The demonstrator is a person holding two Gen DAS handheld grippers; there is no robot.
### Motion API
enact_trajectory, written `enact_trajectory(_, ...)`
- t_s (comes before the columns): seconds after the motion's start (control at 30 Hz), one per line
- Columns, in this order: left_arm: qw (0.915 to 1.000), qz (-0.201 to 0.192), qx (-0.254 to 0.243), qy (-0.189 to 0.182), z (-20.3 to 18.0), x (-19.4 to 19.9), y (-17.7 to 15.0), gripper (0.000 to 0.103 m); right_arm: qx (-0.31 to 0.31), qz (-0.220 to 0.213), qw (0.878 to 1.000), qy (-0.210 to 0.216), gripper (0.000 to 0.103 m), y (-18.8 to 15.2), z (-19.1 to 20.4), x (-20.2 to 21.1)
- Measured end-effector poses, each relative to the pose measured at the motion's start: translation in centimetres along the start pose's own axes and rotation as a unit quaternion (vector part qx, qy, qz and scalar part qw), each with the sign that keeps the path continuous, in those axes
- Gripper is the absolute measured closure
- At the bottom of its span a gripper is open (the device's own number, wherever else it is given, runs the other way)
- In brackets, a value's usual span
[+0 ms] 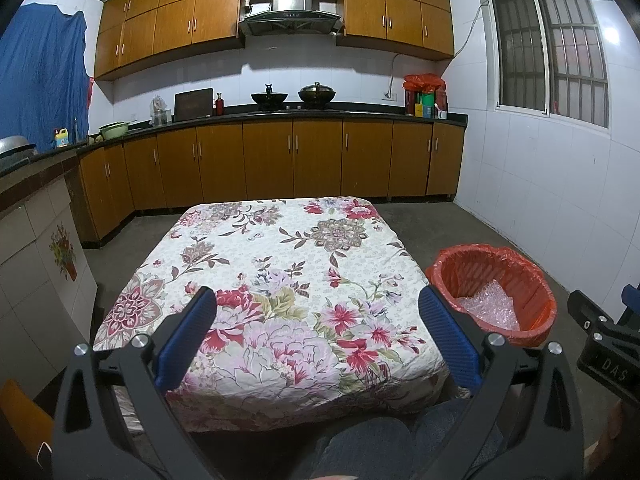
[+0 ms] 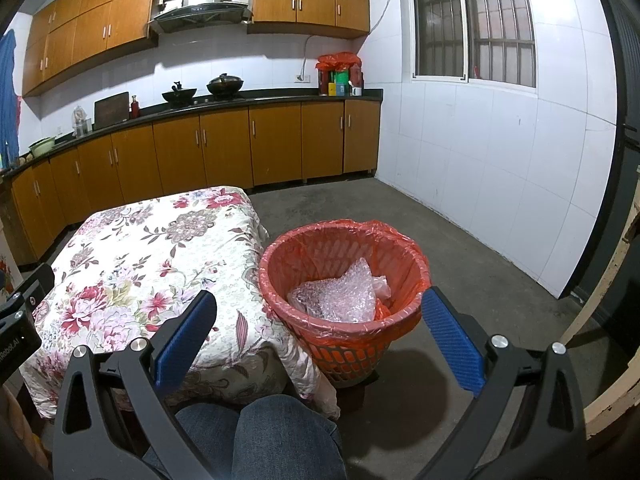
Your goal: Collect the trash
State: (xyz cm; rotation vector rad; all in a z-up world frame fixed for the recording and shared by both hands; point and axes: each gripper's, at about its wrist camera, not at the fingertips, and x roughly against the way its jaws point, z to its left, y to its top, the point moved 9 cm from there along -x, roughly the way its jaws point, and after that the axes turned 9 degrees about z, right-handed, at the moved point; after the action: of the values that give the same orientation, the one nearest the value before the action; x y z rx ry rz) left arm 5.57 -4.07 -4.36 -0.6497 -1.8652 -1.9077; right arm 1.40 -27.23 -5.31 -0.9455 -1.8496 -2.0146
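- Step in hand: by my judgement the collecting is at or near its end. I see no loose trash on the tabletop (image 1: 280,264), whose floral cloth fills the centre of the left wrist view.
- Left tongs (image 1: 316,332): blue pads spread wide apart, nothing between them, held above the near edge of the tabletop in the lower part of the frame.
- Right tongs (image 2: 320,332): pads likewise wide apart and empty, held over the near rim of the bin in the lower centre of the right wrist view.
- Bin (image 2: 400,240): red slatted basket lined with a red plastic bag, standing on the floor just beside the tabletop's right edge; it sits centre-right in the right wrist view and at the right edge of the left wrist view.
- Trash (image 2: 340,296): crumpled clear bubble wrap, pale and glossy, lying loose in the bottom of the bin with a scrap of thin clear film beside it. It looks light and springy.
- Next move, as I judge it: scan the floor and tabletop edges for remaining scraps; if none, I have nothing to grip.
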Motion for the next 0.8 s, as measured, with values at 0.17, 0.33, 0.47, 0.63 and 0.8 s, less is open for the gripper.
enact_trajectory(0.17,1.0,0.001,0.0,0.0,-0.05,-0.03,-0.04,0.004,-0.001,0.001,1.0,0.0,0.002,-0.12,0.19,-0.05)
enact_trajectory(0.33,1.0,0.001,0.0,0.0,-0.06,-0.02,-0.03,0.004,-0.002,0.002,1.0,0.0,0.002,-0.11,0.22,-0.1)
enact_trajectory(0.47,1.0,0.001,0.0,0.0,-0.06,-0.01,-0.01,0.004,-0.002,0.002,1.0,0.0,0.002,-0.09,0.19,-0.11)
enact_trajectory(0.63,1.0,0.001,0.0,0.0,-0.07,0.0,-0.01,0.004,-0.002,0.002,1.0,0.0,0.002,-0.09,0.18,-0.12)
enact_trajectory(0.8,1.0,0.002,0.0,0.0,-0.14,-0.06,-0.06,0.004,-0.002,0.003,1.0,0.0,0.002,-0.12,0.17,-0.17)
